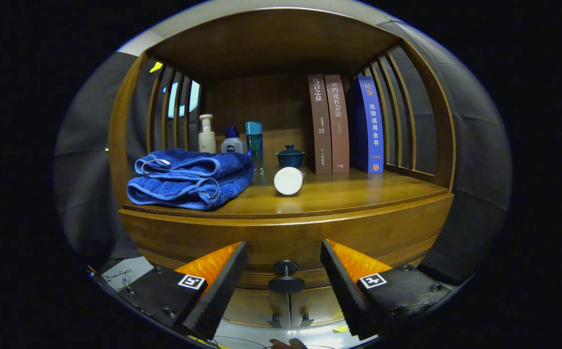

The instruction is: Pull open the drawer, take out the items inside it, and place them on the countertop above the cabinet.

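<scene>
- Wooden cabinet (281,232) straight ahead, slatted sides, open shelf over a drawer front.
- Countertop (349,194) glossy wood, holds everything listed below.
- Far left on it: blue towel (191,177), folded, stacked in two layers, hanging slightly over the front edge.
- Behind the towel, back row: cream pump bottle (207,134), upright; just beside it a small white bottle with blue cap (232,140); next a tall clear blue bottle (255,145), upright.
- Middle: white tube (288,180) lying on its side, round end facing the camera, just right of the towel, not touching it as far as I can tell.
- Behind the tube: dark teal lidded cup (290,157), upright.
- Right of the cup: two brown books (328,123) standing upright, touching each other; blue book (370,126) upright beside them, near the right slats.
- Drawer (286,242) below the countertop, closed; contents hidden.
- Drawer knob (286,275) dark, round, centred on the drawer front, low down.
- Gripper (284,278) fingers spread wide apart, one on each side of the knob, neither touching it; holding nothing.
- Knob sits between the fingertips, roughly level with them; cannot tell whether it is slightly ahead.
- Bottom edge: tip of a person's hand (288,343) just visible under the gripper.
- Wires (118,277) on a pale surface beyond the left finger.
</scene>
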A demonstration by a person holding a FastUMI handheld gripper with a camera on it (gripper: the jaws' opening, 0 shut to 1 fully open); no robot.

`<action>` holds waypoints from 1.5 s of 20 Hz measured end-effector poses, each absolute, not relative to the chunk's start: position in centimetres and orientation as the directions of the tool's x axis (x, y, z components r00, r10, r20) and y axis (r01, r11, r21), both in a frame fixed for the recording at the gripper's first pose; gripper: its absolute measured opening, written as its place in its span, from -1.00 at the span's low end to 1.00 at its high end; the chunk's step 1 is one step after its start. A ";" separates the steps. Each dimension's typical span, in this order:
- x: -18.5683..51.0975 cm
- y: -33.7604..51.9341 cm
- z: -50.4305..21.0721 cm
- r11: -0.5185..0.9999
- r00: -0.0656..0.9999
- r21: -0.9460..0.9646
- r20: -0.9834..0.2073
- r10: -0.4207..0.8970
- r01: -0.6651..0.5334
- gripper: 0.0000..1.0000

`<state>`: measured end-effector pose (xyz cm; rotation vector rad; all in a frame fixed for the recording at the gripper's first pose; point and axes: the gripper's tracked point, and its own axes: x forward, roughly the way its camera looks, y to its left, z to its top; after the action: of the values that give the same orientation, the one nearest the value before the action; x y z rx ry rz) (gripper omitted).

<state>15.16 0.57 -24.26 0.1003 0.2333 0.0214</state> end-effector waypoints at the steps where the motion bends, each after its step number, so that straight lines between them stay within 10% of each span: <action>1: 14.6 0.7 -23.8 0.995 0.974 0.100 -0.225 0.036 -0.014 0.99; 30: -3.1 0.0 -6.1 0.999 0.999 0.031 0.025 0.040 -0.041 0.98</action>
<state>-3.06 0.04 -6.08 0.0317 -0.0243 0.0405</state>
